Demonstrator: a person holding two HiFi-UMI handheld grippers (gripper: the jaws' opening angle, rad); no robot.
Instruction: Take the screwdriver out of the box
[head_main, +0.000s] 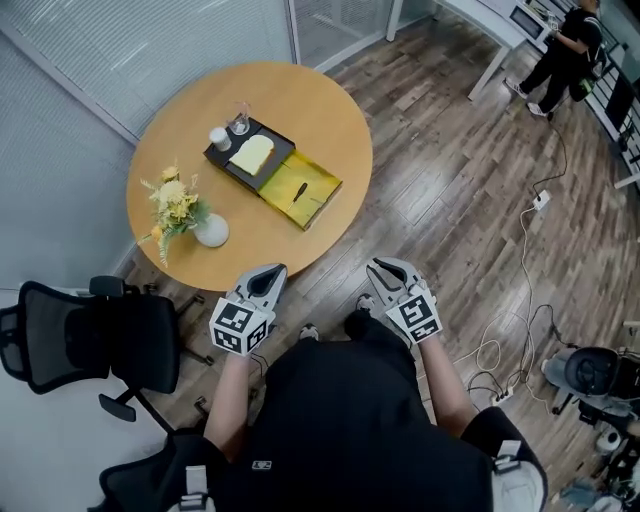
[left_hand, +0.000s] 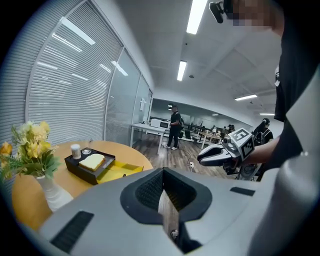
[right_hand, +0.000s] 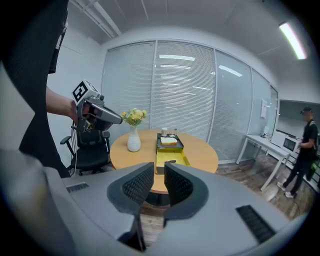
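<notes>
The slim, dark screwdriver (head_main: 300, 192) lies loose in the shallow yellow open box (head_main: 318, 186), which sits against a black tray (head_main: 228, 160) on the round, smooth wooden table (head_main: 310, 100). From here it looks light, stiff and apt to roll, so I'd pinch it across the thicker handle end. Both tools hang well short of the table: the grey left gripper (head_main: 270, 272) is clenched on nothing, and the right gripper (head_main: 390, 268) has its ribbed pads a sliver apart, empty.
</notes>
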